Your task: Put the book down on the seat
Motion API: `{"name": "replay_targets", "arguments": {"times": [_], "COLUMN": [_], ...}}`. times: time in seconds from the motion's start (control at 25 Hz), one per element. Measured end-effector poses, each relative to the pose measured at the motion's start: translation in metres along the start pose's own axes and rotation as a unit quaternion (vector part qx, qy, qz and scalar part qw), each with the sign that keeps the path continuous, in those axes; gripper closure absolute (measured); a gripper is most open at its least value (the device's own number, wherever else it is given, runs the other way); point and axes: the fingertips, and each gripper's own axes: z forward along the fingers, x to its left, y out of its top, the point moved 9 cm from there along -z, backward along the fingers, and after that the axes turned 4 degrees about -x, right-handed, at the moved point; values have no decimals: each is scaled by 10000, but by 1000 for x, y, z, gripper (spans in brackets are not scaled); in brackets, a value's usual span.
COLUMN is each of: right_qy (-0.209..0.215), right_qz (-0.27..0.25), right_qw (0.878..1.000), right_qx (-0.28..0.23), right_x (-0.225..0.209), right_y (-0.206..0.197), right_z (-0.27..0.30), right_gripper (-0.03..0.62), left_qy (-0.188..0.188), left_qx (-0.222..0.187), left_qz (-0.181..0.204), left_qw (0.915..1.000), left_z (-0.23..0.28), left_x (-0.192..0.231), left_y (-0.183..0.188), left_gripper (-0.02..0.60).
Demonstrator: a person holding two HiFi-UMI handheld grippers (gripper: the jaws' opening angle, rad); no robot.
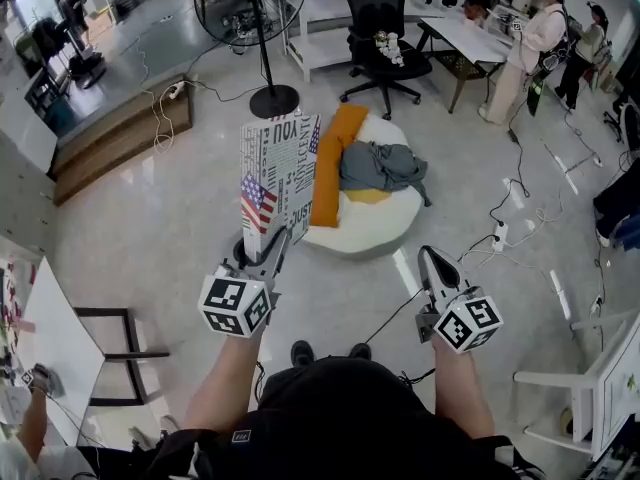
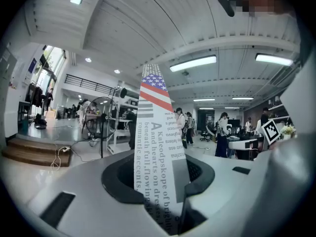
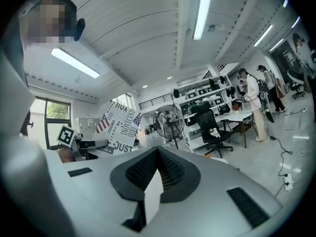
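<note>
My left gripper (image 1: 266,255) is shut on the lower edge of a white book (image 1: 280,173) printed with black words and an American flag, and holds it upright above the floor. In the left gripper view the book (image 2: 157,147) stands between the jaws (image 2: 163,194). The seat (image 1: 372,226), a round white pouf, lies just beyond the book, with an orange cushion (image 1: 335,163) and a grey garment (image 1: 381,166) on it. My right gripper (image 1: 432,264) hovers to the right, shut and holding nothing (image 3: 157,174); from its own view the book (image 3: 118,127) shows at the left.
A standing fan (image 1: 256,13) and a black office chair (image 1: 383,30) stand behind the seat. Two people (image 1: 535,38) are at desks at the back right. Cables (image 1: 505,218) trail over the floor on the right. A white table (image 1: 60,343) is at my left.
</note>
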Motion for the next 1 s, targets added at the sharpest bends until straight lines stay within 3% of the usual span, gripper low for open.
{"name": "replay_targets", "arguments": {"times": [0.2,0.4,0.68,0.88,1.0], "right_qy": [-240,-138,-5,94,98], "right_qz": [142,519,722,821,870], "right_qw": [9996,9984,9974,9966,9961], "right_qx": [-40,-150,-50,34,110], "right_x": [-10,-58,-56,-101,-104], "right_y": [-4,-11,-23,-21,-25], "right_z": [-2,-30,-34,-55,-51], "right_gripper": [580,579,579,579,579], "left_qy": [-49,-115,-177,-176,-194], "left_qx": [101,194,218,308,351], "left_qz": [-19,30,-28,-41,-103], "left_qw": [9999,9997,9996,9994,9991], "left_z": [3,29,27,53,60], "left_x": [-6,-56,-64,-111,-110], "left_y": [-2,-6,-1,-13,-19], "left_gripper": [425,425,425,425,425]}}
